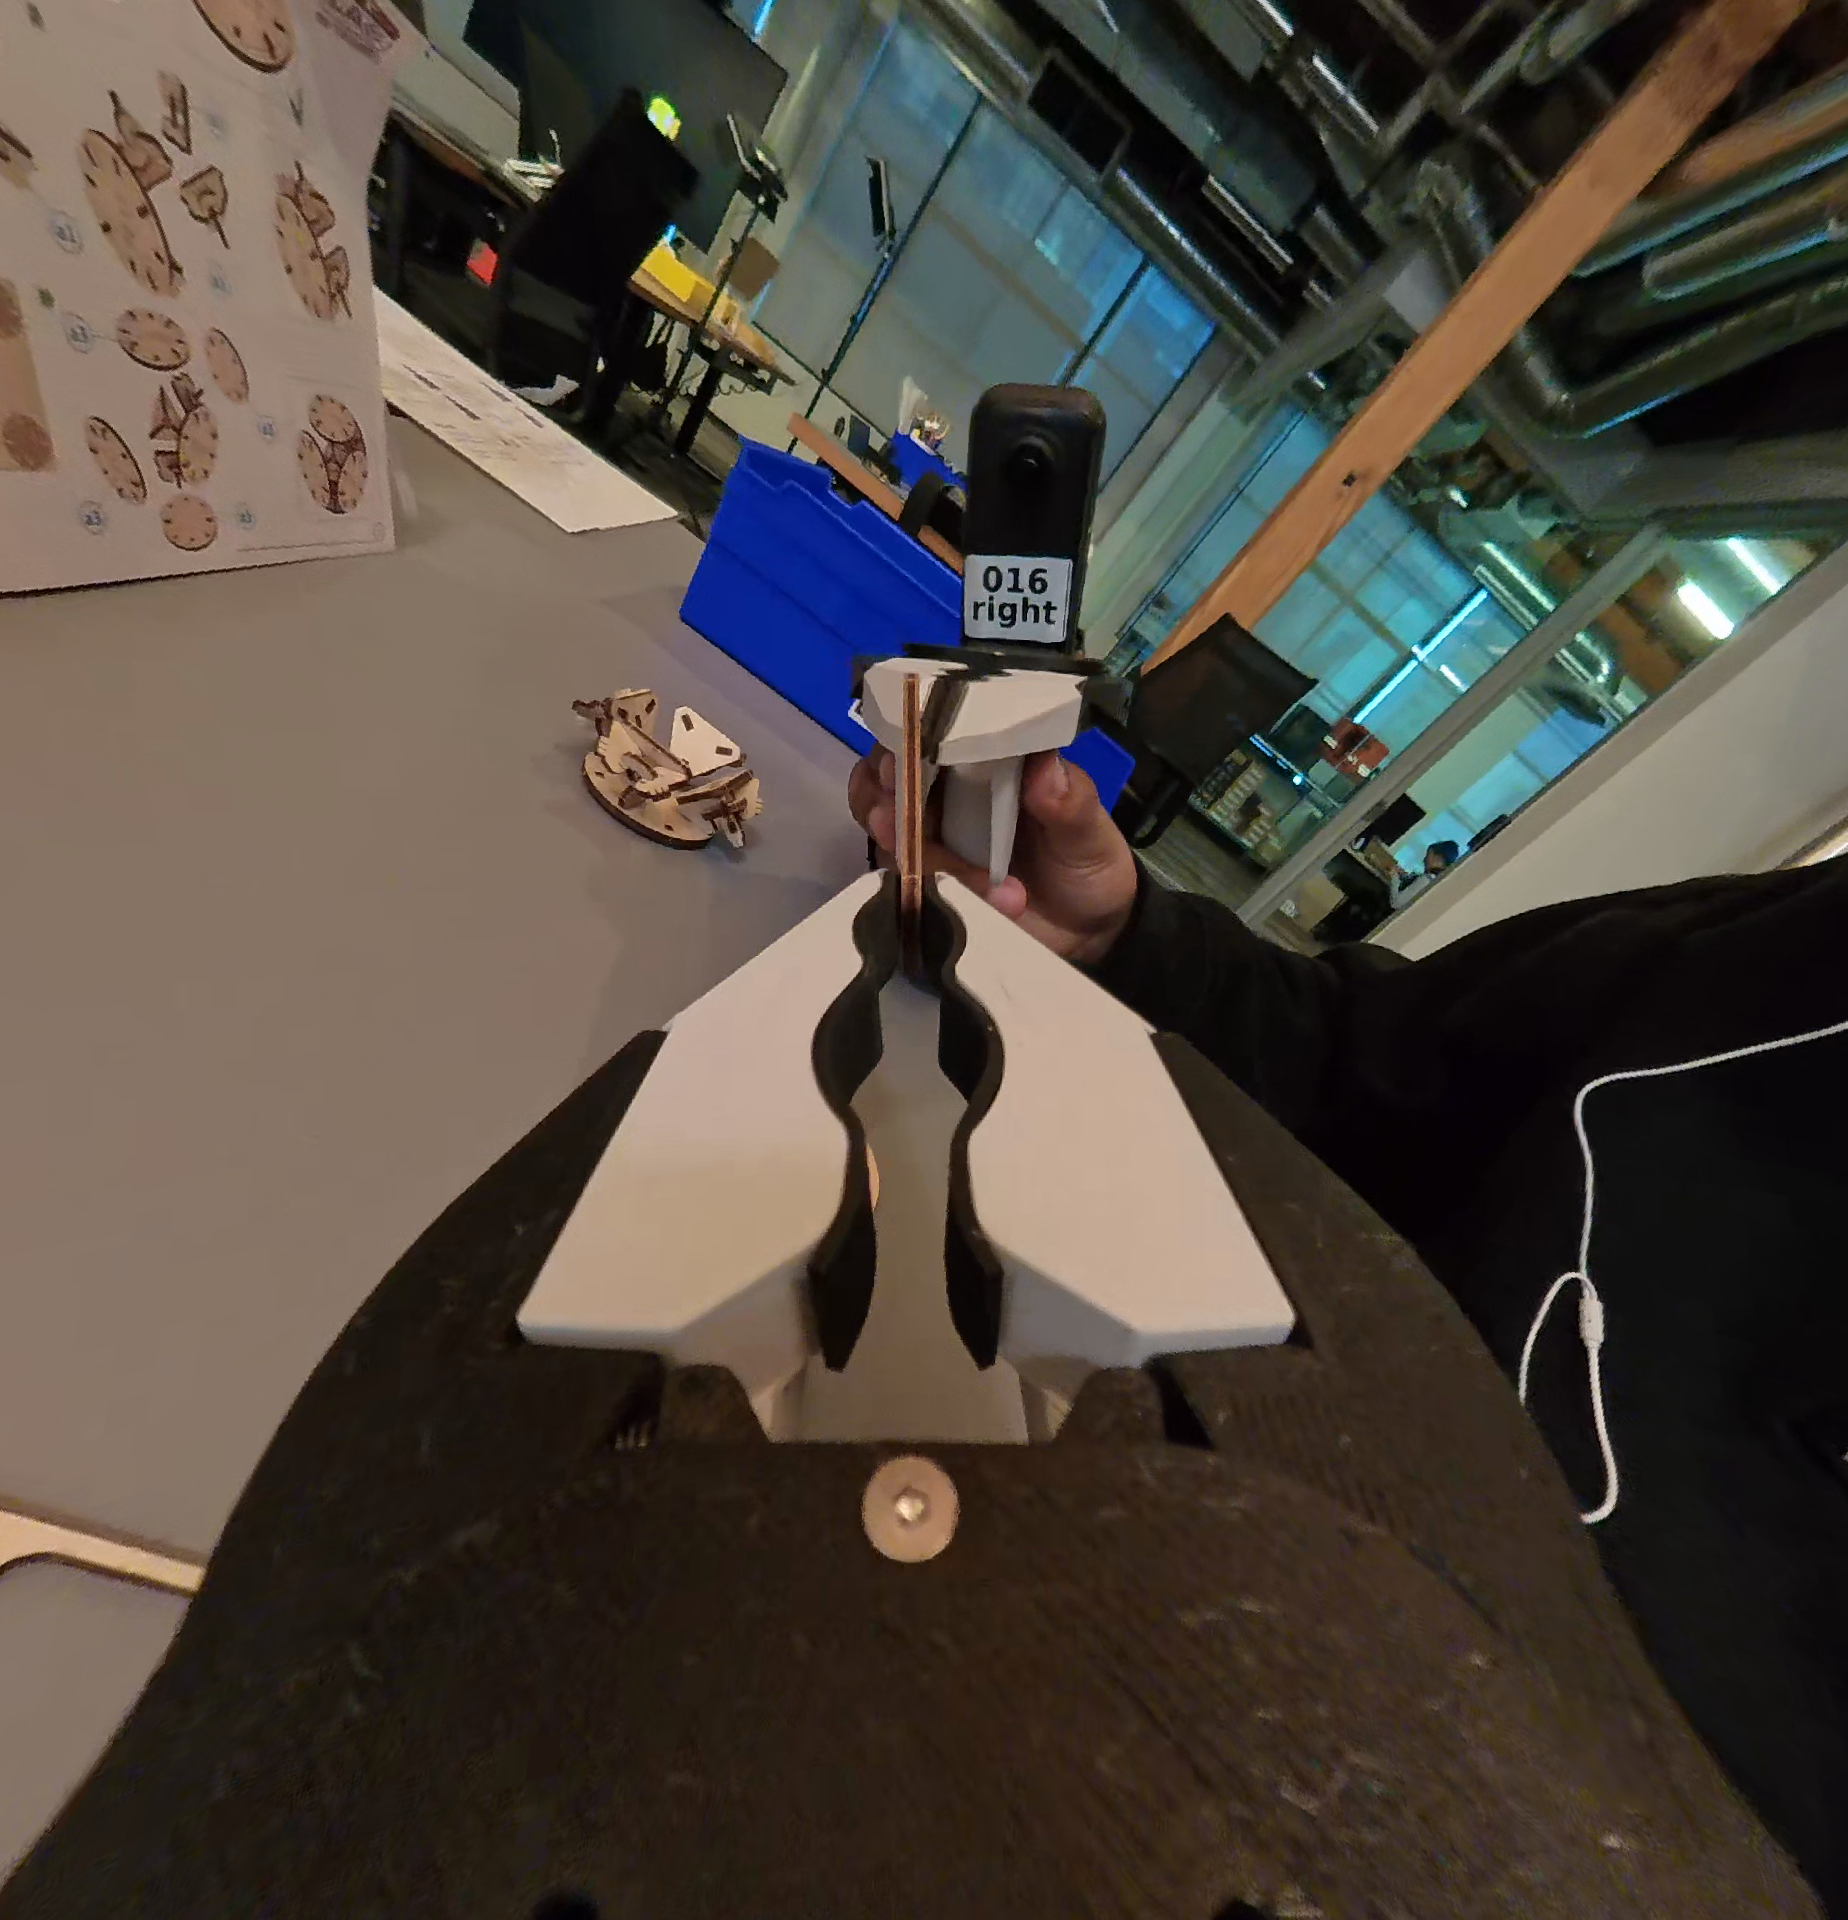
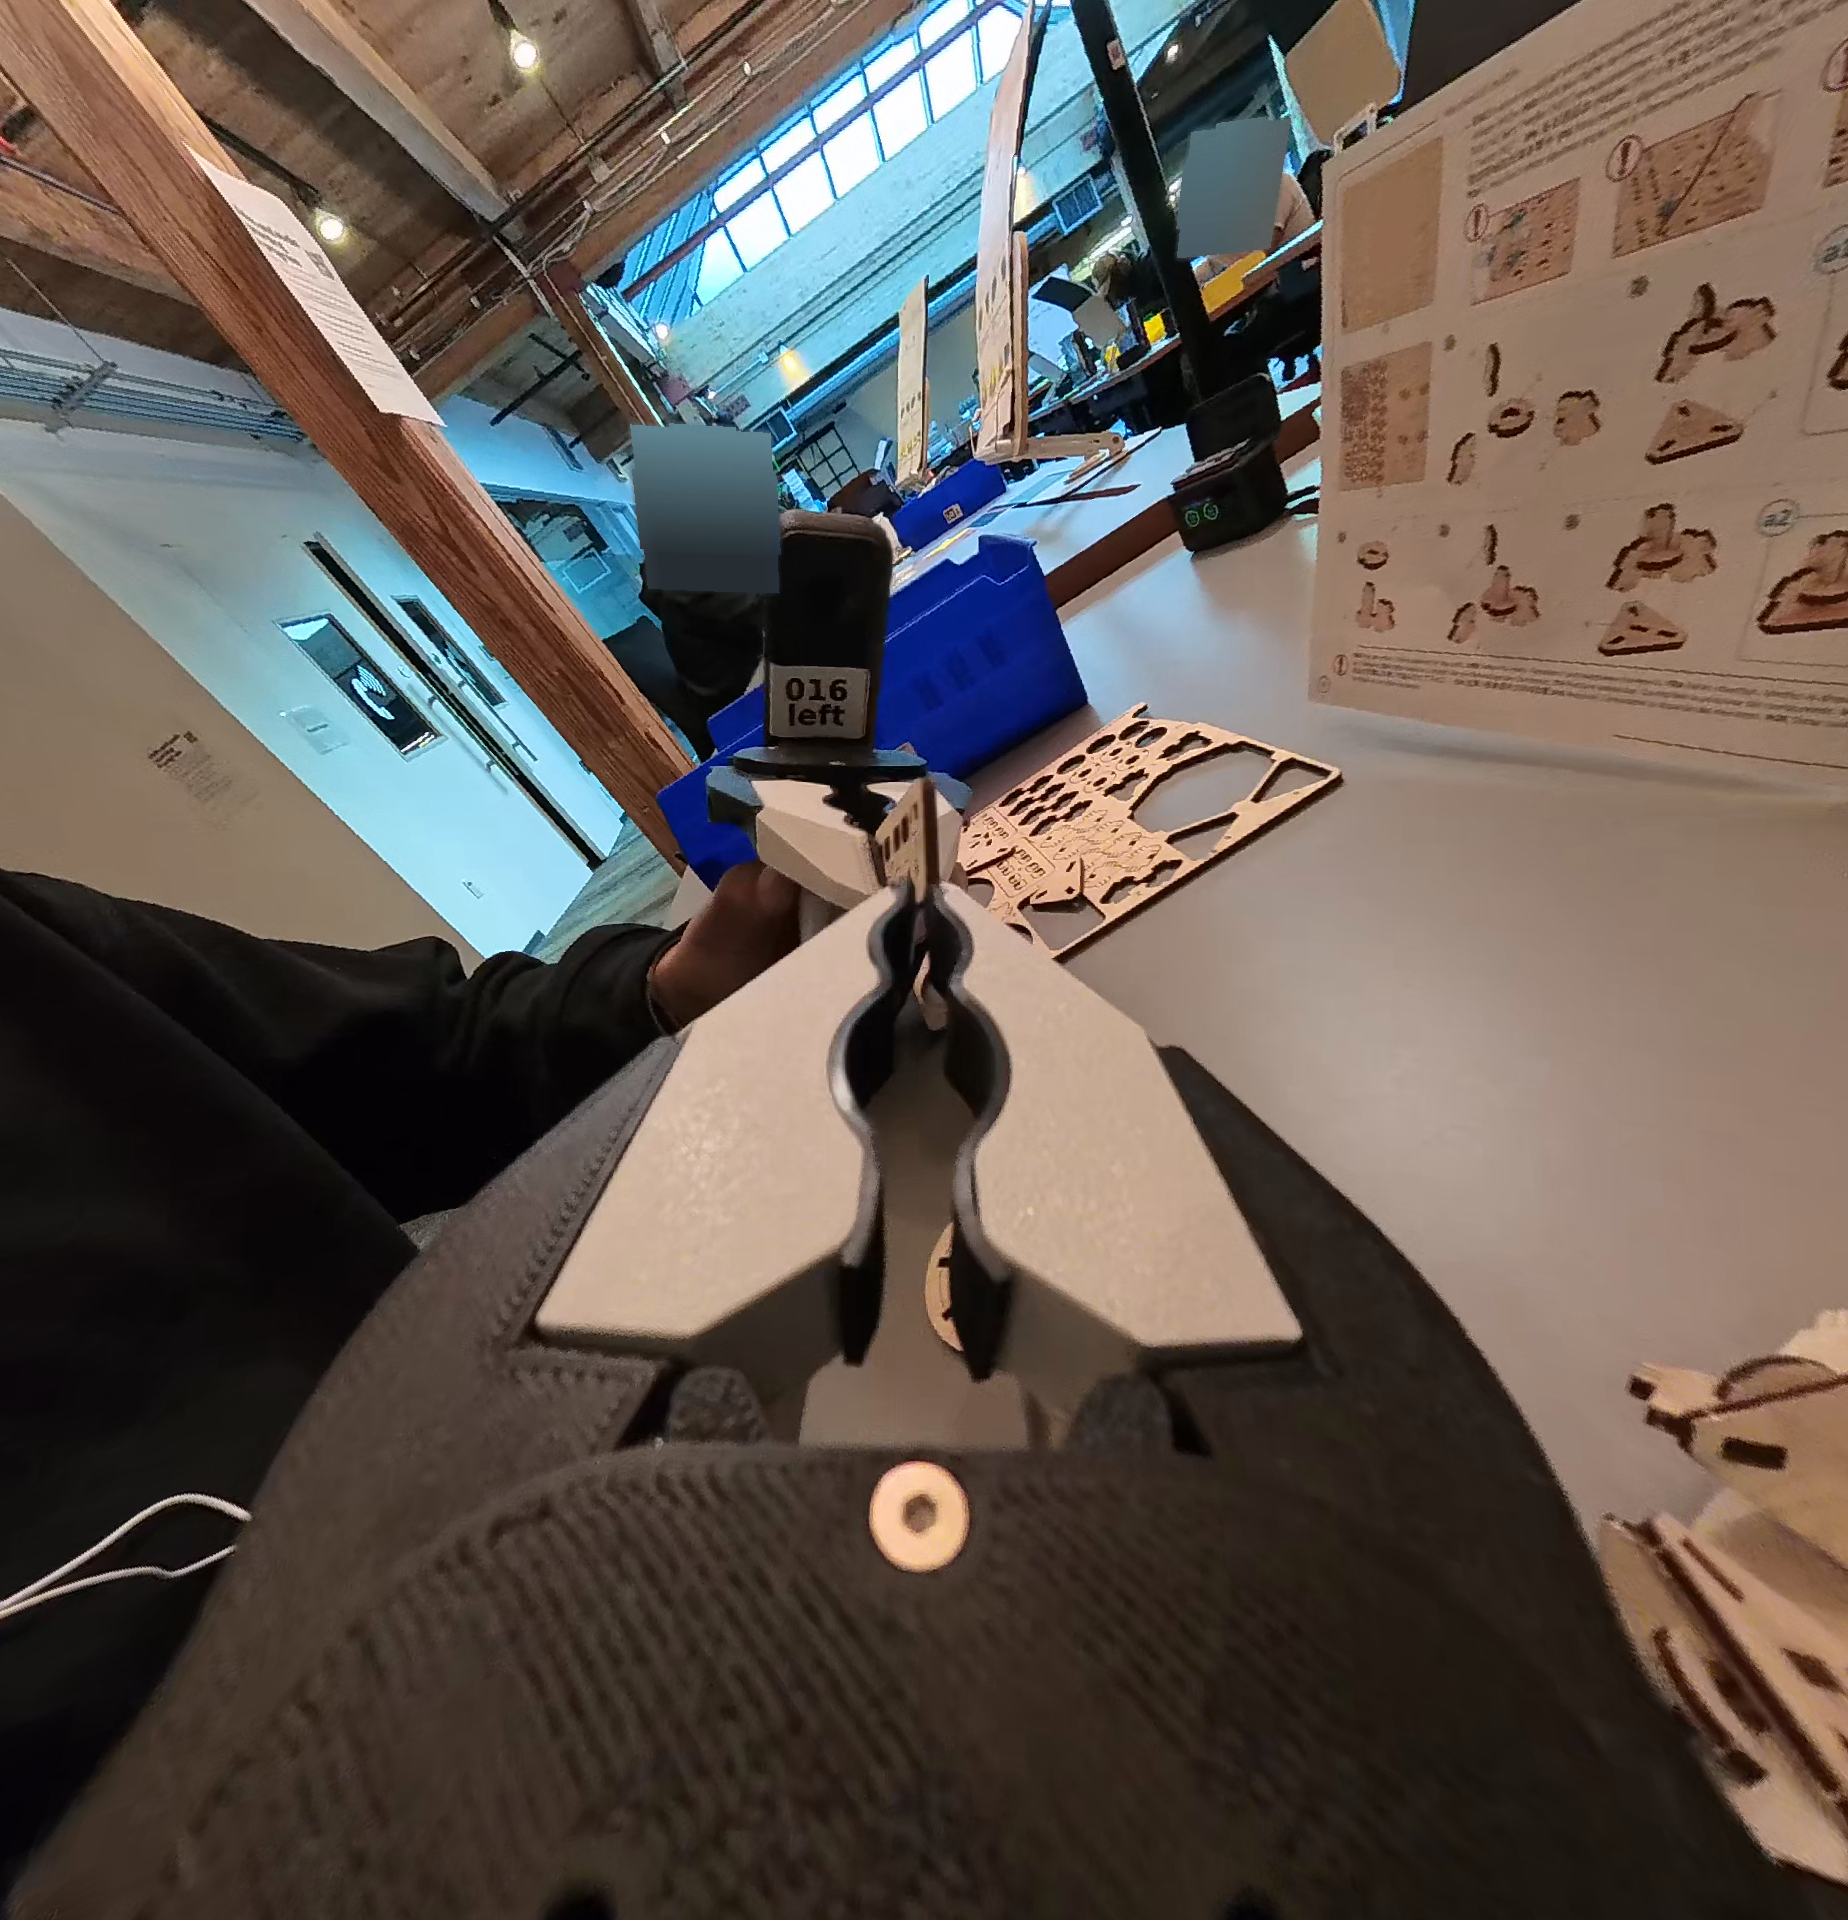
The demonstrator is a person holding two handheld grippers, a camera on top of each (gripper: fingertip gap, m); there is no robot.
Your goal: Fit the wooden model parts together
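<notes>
- The left gripper [image 1: 912, 914] pinches a thin flat wooden piece [image 1: 911, 790], seen edge-on in its own view, so the shape of the piece is hard to tell there.
- The right gripper [image 2: 915, 914] is also closed on this wooden piece [image 2: 909, 831], which stands between the two grippers, above the grey table [image 1: 276, 935]; the pads cover its lower part.
- At 10 o'clock from the left gripper lies a small wooden assembly [image 1: 665, 774].
- At 2 o'clock from the right gripper lies a cut-out wooden sheet [image 2: 1138, 831] (partly hidden), near a blue bin [image 2: 961, 644].
- An instruction sheet [image 2: 1585, 416] is cut off at the frame edge.
</notes>
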